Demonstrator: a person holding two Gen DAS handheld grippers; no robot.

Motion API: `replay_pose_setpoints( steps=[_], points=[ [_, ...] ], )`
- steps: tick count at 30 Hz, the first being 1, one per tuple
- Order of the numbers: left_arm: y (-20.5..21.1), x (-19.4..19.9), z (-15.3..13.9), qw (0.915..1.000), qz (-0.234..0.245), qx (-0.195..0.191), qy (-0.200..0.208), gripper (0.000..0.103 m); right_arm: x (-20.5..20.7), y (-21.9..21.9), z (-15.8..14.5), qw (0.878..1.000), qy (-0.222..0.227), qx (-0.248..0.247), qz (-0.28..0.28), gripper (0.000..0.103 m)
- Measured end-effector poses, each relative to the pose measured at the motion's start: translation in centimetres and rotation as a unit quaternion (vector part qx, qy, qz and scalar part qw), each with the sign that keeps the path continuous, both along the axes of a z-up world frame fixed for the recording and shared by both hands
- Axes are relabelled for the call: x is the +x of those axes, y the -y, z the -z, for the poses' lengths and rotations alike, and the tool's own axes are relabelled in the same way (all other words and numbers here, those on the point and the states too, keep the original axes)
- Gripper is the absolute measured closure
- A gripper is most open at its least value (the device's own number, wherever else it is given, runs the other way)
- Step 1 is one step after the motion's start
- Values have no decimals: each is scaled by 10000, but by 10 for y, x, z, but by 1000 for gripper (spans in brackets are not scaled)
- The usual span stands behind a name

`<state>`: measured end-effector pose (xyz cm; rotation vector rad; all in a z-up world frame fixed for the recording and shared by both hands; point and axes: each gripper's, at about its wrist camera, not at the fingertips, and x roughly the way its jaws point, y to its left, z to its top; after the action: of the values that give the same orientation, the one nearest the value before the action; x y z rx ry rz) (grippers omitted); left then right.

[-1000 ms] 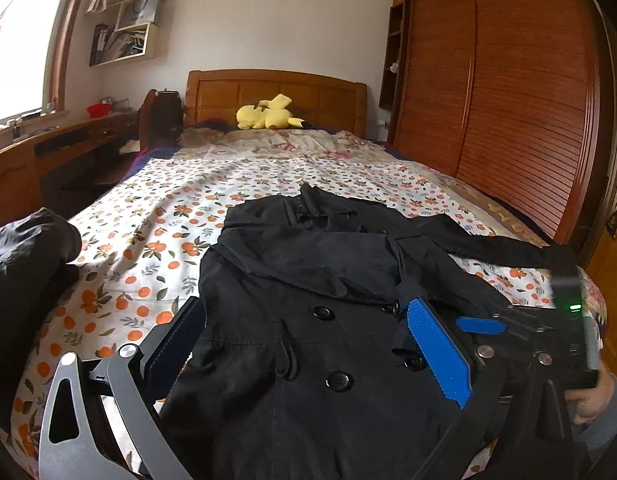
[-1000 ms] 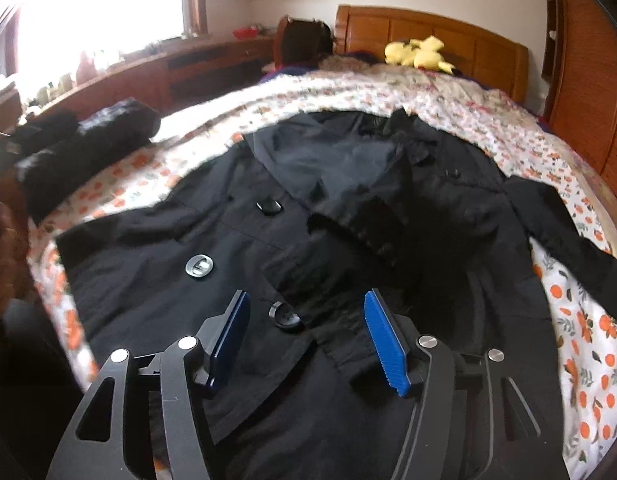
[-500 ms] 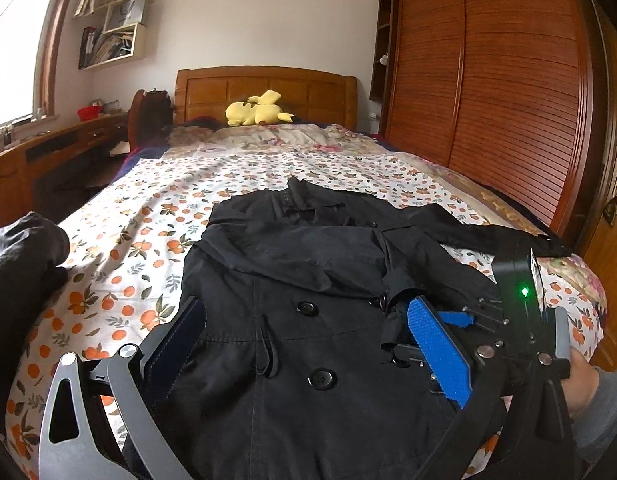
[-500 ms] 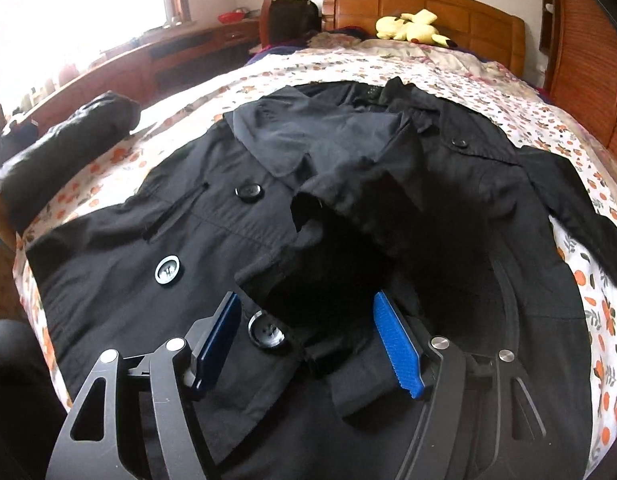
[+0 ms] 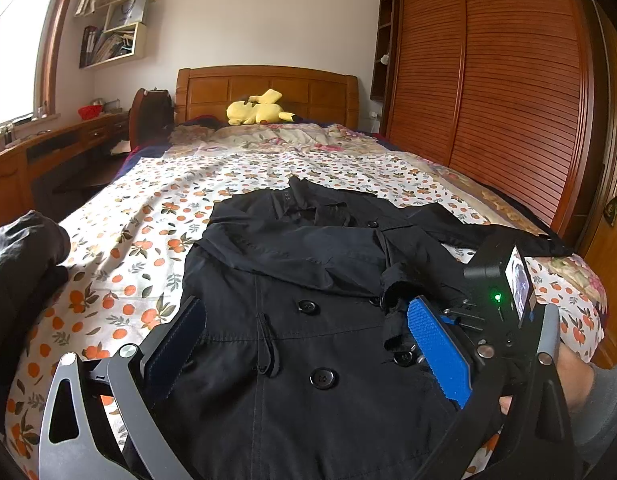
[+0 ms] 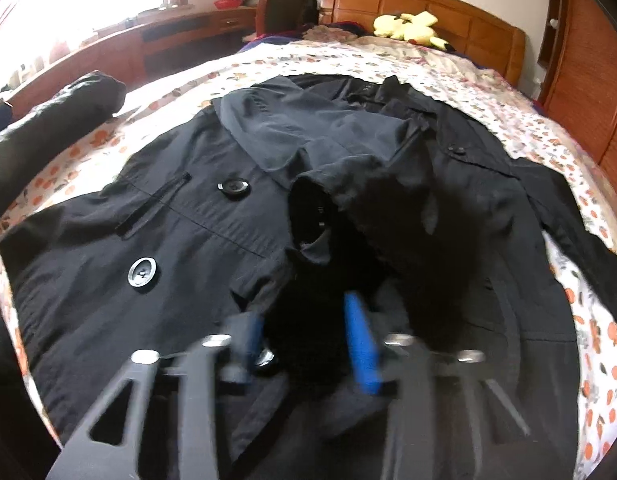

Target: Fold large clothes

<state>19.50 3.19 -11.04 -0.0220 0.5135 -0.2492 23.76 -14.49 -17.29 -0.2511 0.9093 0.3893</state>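
A black double-breasted coat (image 5: pixel 288 280) lies front up on the flowered bedspread (image 5: pixel 148 220), one sleeve folded across its chest. My left gripper (image 5: pixel 308 344) hovers open over the coat's lower front, with its blue pads wide apart and nothing pinched. In the right wrist view the coat (image 6: pixel 168 240) fills the frame. My right gripper (image 6: pixel 306 332) points steeply down into it, blurred, and its jaws are closing. A bunched fold below the sleeve cuff (image 6: pixel 340 184) sits between the pads. The right tool's housing (image 5: pixel 492 280) shows at the coat's right side, held by a person's hand (image 5: pixel 568 376).
A dark rolled bundle of clothing (image 5: pixel 20 264) lies at the bed's left edge. A yellow plush toy (image 5: pixel 256 112) rests by the headboard. A slatted wooden wardrobe (image 5: pixel 488 100) runs along the right side, and a wooden desk (image 5: pixel 48 152) along the left.
The right gripper has sunk closer to the coat, and its pads have come much nearer each other around the sleeve fold. The left gripper has stayed open.
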Motion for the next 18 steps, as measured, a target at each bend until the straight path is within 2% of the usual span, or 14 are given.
replay_pose_setpoints(
  steps=[2,5,18],
  points=[
    [0,0,0,10000,-1,-4,3,2,0,5,-3,10000,19,70,12,89],
    [0,0,0,10000,3,0,-3,2,-6,11,-10,9998,79,184,0,93],
    [-1,0,1,10000,4,-5,-2,2,-55,33,-67,9926,363,1130,-239,95]
  ],
)
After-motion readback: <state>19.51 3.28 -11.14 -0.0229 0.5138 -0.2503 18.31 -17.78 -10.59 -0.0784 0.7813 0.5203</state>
